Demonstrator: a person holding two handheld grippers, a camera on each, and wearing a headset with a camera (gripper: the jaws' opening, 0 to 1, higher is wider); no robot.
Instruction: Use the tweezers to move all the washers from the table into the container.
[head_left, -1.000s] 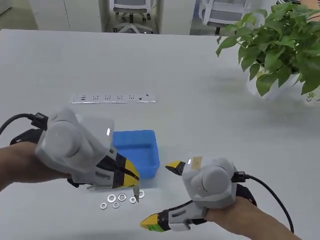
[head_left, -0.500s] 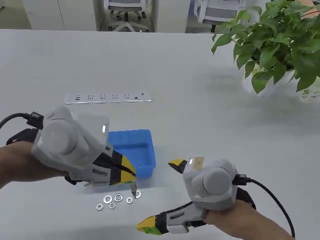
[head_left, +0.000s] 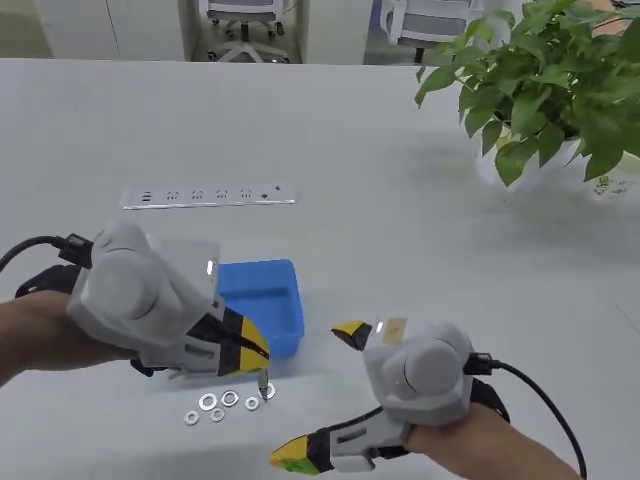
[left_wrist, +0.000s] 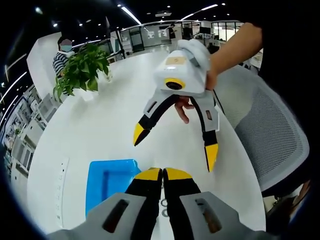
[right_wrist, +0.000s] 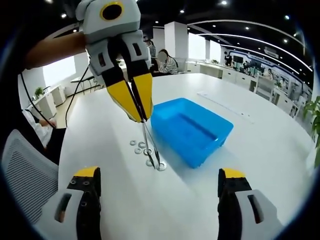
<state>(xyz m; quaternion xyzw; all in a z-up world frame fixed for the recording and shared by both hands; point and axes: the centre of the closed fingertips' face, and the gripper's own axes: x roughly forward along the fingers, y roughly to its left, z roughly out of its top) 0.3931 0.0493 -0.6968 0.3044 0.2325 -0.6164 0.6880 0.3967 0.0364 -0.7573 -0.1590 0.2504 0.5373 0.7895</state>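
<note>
Head view. The left gripper (head_left: 248, 350) sits low on the table (head_left: 400, 200), its jaws clenched on the tweezers (head_left: 263, 383), which point down. The washers (head_left: 229, 399) lie in a loose cluster at 7 o'clock from the tweezer tips, and one lies right at the tips. The blue container (head_left: 262, 298) stands just beside the cluster at 12 o'clock, its near wall close to the yellow jaw tips. The right gripper (head_left: 320, 395) is at 3 o'clock from the cluster, jaws released and spread wide. Bare tabletop runs from the container to the power strip (head_left: 208, 196) at 11 o'clock, and to the plant (head_left: 540, 80) at 2 o'clock by the far edge.

Left gripper view. The jaws are pressed together. The container is at 9 o'clock from them, with two washers just below the tips. The other gripper hangs at 12 o'clock, apart from them. The table's curved edge runs at 3 o'clock, with a mesh chair (left_wrist: 270, 135) beyond it.

Right gripper view. Its own jaws are wide apart. The tweezer tips meet the washer nearest the container; I cannot tell whether it is pinched. The remaining washers lie at 10 o'clock from it. The table edge is at 9 o'clock.
</note>
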